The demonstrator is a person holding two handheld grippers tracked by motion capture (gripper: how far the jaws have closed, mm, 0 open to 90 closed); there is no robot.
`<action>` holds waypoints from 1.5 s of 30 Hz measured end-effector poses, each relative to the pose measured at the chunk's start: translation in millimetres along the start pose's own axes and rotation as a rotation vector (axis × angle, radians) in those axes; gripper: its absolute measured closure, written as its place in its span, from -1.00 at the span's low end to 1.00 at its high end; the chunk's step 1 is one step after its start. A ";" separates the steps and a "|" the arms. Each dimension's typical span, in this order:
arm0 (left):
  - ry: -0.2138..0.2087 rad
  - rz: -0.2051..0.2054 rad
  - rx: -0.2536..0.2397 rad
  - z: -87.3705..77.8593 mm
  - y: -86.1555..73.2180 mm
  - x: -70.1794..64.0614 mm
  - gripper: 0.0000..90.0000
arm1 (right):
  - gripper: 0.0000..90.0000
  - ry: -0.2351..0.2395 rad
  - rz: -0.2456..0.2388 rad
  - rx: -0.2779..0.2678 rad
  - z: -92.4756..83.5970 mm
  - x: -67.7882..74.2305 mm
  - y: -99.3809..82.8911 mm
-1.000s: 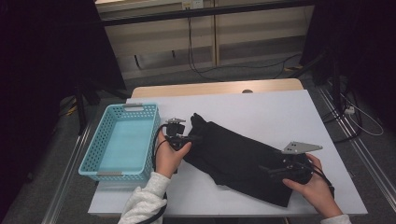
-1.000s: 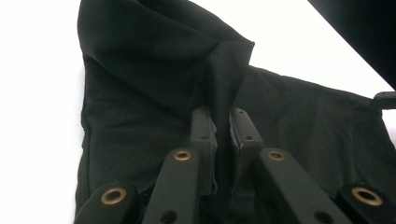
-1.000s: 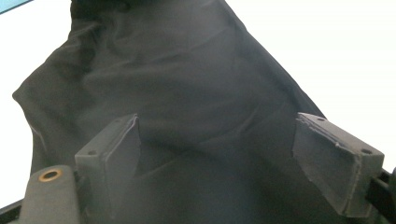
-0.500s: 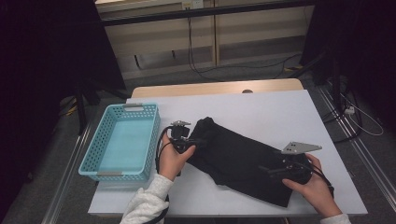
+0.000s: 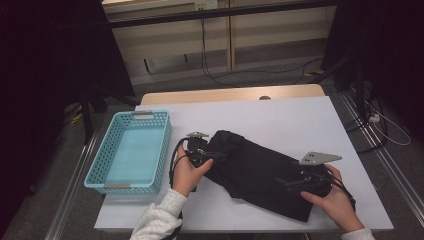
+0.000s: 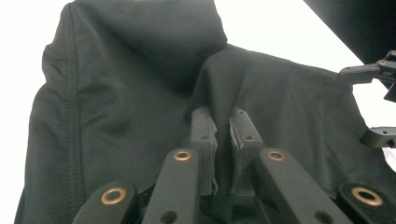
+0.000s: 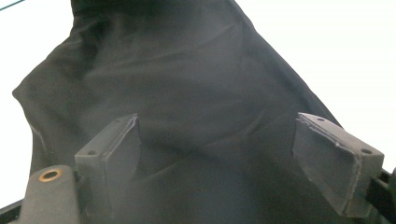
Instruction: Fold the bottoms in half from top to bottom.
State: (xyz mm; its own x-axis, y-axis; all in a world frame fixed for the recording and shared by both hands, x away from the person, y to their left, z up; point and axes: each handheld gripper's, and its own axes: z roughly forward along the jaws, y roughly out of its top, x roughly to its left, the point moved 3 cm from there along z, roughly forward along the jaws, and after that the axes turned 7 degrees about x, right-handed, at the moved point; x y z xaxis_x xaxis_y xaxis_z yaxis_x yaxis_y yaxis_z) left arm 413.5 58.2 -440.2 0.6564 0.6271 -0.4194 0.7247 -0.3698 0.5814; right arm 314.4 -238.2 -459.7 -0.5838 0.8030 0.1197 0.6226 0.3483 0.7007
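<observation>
A black garment lies slantwise across the white table, from the middle toward the near right corner. At its left end my left gripper is shut on a raised fold of the cloth. In the left gripper view the two pads pinch that fold of the garment. Over the garment's right end my right gripper stands open. Its pads are set wide apart just above the dark cloth, with nothing pressed between them.
A light blue perforated basket stands to the left of the garment, close to my left hand. White table surface lies bare behind the cloth. Dark stands and cables sit on the floor beyond the table's far and right edges.
My left hand has slid a little to the right, drawing the garment's left end with it. The right hand has kept still.
</observation>
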 end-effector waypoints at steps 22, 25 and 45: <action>-0.047 0.022 -0.024 -1.3 7.1 -12.4 0.83 | -0.64 -0.004 0.006 0.001 -0.5 -0.8 -1.0; -0.066 0.040 -0.021 2.3 8.6 -20.0 0.83 | -0.64 -0.005 0.009 -0.003 -1.1 -1.1 -1.2; -0.160 0.133 0.026 28.0 1.7 -57.5 0.75 | -0.64 0.012 0.015 -0.012 -2.5 0.9 -1.1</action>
State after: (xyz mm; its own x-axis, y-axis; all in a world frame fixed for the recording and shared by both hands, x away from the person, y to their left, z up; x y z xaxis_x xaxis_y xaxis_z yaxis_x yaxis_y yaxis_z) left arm 382.9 2.3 -434.6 0.7700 0.4555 -0.4467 0.6333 -0.4609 0.6217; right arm 311.9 -239.1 -458.6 -0.5809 0.8021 0.1381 0.6247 0.3306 0.7075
